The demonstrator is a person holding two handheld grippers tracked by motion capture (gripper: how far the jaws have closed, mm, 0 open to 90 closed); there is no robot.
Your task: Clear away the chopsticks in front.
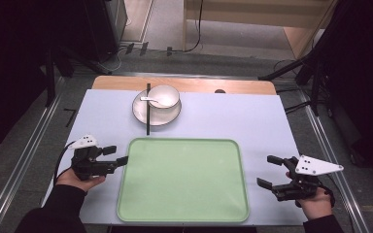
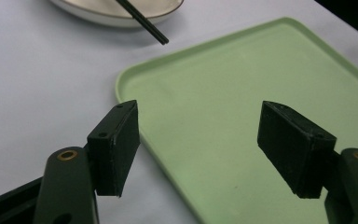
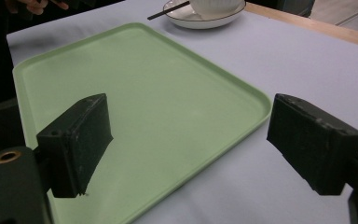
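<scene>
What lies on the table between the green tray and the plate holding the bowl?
High view: only bare table separates the green tray from the plate; the chopsticks propped on the plate overhang that gap.

A: Where does the high view sit?

B: Above the person's edge of the tabletop (image 1: 272, 116), looking forward and down, far enough off to take in the whole green tray (image 1: 184, 179), the plate (image 1: 141, 114) beyond it and the floor behind.

A: And the left gripper view?

B: It rides low and close behind the left gripper (image 2: 198, 144), facing across the tray's near left corner towards the plate (image 2: 98, 16) and the chopsticks (image 2: 144, 21).

A: The right one?

B: Equally low and near, behind the right gripper (image 3: 189, 149), looking over the tray (image 3: 135, 93) from its opposite side towards the same plate (image 3: 191, 19).

A: What's shared?

B: All three views share the tray, plate and chopsticks.
</scene>
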